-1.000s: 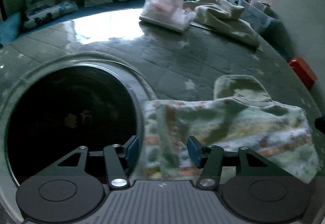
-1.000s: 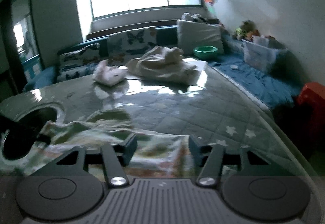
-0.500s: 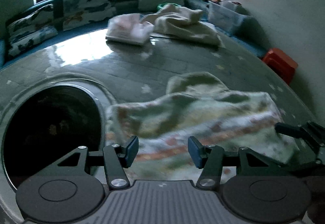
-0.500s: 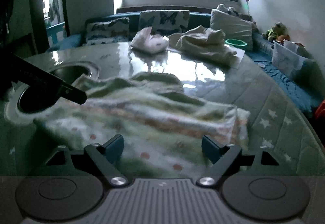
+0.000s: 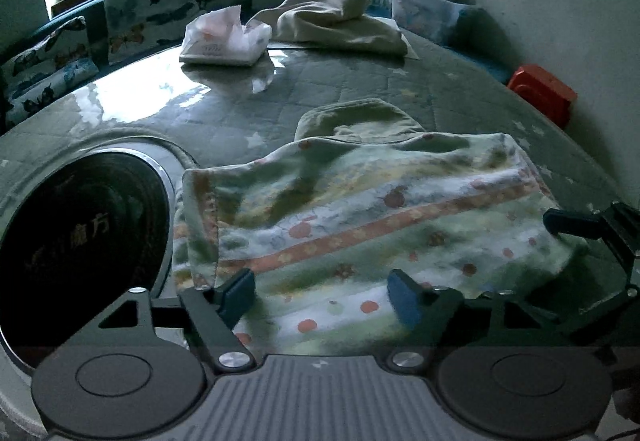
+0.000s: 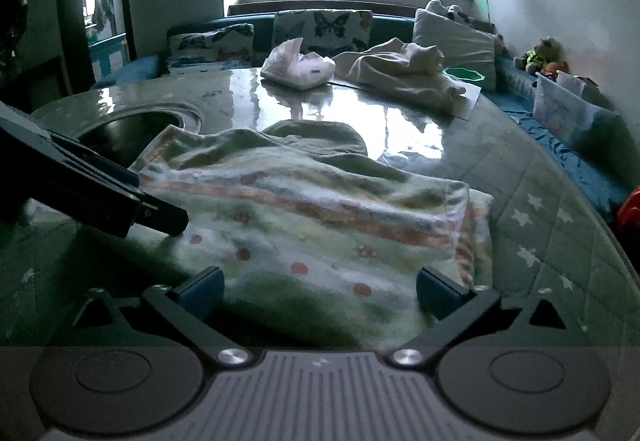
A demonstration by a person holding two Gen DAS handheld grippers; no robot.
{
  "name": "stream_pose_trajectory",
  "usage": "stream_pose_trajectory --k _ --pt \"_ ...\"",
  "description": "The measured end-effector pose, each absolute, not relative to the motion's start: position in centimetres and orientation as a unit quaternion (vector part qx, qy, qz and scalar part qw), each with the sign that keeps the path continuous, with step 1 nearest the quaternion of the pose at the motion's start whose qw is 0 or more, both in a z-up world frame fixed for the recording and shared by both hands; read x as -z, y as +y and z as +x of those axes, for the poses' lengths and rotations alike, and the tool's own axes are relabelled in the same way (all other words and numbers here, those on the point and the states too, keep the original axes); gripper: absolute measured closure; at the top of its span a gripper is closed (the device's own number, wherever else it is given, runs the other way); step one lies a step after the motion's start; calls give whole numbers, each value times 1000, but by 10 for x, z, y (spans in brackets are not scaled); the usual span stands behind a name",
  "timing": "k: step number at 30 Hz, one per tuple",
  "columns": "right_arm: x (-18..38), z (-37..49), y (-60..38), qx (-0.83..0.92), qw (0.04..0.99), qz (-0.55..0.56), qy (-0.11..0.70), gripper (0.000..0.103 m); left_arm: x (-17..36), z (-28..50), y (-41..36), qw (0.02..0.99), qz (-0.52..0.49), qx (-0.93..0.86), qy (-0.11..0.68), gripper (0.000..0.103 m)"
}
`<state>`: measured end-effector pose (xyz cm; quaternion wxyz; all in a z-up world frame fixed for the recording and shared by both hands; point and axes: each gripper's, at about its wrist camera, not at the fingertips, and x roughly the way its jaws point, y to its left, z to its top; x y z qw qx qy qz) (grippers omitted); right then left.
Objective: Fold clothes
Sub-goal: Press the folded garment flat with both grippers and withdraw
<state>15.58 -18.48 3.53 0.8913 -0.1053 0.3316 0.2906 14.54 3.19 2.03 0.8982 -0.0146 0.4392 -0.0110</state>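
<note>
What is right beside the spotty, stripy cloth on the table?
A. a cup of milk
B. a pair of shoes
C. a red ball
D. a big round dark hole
D: the patterned cloth lies with its edge against the round dark opening set into the table.

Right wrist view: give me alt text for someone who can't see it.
A folded patterned garment lies on the round table between the right gripper's blue pads, whose jaws are opening off it. The left gripper reaches in from the left; a cream cloth lies beyond.
</note>
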Motion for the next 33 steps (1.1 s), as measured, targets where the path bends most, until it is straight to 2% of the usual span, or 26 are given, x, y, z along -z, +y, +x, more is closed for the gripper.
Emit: stream_pose_trajectory --k 12,33 --pt "-35 144 -188 -277 896 -102 332 0 -25 122 29 908 -5 -1 418 0" --pt "-34 109 -190 -258 898 -82 346 0 -25 70 29 910 -12 -8 414 0"
